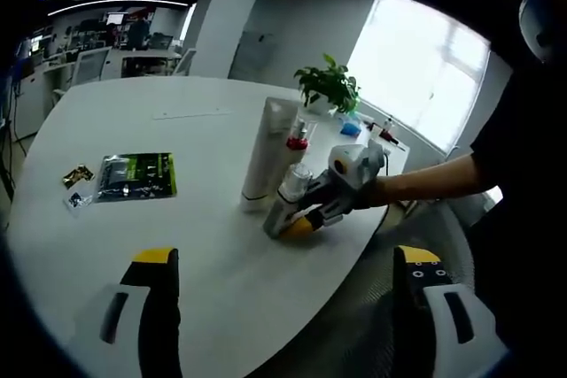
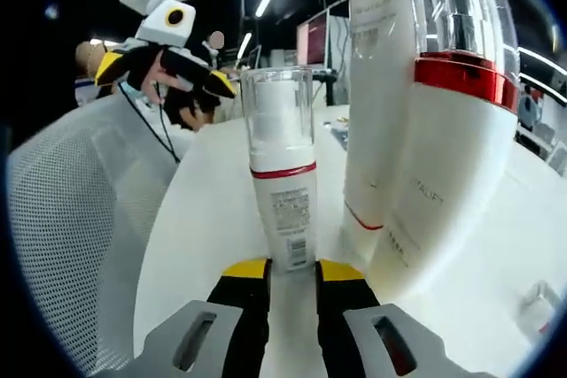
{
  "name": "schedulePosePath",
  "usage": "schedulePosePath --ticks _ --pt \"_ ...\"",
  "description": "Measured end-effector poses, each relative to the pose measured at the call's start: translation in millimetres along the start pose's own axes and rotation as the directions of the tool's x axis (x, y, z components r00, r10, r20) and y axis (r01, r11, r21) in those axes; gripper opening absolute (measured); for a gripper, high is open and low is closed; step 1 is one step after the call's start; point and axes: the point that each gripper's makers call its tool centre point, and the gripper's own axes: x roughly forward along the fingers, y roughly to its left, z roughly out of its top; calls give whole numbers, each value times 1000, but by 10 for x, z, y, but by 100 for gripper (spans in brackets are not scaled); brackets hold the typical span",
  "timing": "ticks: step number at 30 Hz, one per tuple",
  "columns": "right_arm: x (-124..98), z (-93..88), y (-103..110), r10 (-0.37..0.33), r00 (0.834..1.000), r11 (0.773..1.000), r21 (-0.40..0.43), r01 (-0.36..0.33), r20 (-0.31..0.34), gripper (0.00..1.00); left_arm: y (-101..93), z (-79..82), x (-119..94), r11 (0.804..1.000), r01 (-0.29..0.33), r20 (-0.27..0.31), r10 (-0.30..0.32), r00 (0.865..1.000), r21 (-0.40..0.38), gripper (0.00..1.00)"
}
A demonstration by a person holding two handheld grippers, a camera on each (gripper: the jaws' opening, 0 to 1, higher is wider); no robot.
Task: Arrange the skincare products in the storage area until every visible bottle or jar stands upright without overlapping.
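Desk: a white oval desk (image 1: 133, 121) carried the skincare products near its right edge, beside a bright window.
Right gripper: the right gripper (image 2: 291, 276) had its yellow-tipped fingers (image 2: 245, 270) closed on the base of a small clear-capped bottle (image 2: 282, 165) with a red band, which stood upright on the desk.
Same gripper from the left gripper view: the gripper (image 1: 306, 219) was held by a person's hand (image 1: 368, 190) reaching in from the right, low at the foot of the group of bottles.
Tall tube: a tall white tube (image 1: 268, 150) stood upright just left of the held bottle.
Red-collared bottle: a white bottle with a red collar (image 2: 443, 130) and clear cap stood upright, close beside the tube.
Left gripper: the left gripper (image 1: 283, 263) hovered near the desk edge, fingers (image 1: 158, 272) spread wide apart and holding nothing.
Other items: a green packet (image 1: 137, 174) and small wrappers (image 1: 77, 174) lay flat at the left, well apart from the bottles; a potted plant (image 1: 328, 86) stood at the far edge.
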Motion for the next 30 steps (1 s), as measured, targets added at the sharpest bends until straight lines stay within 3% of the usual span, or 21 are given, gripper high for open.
schedulePosePath --ticks 21,30 --pt "2 -24 -146 -27 1000 1000 6 27 -7 11 25 -17 -24 1000 -1 -10 1 1000 2 93" --pt "-8 -19 -116 -19 1000 1000 10 19 -4 14 9 -12 -32 1000 -2 -12 2 1000 3 93"
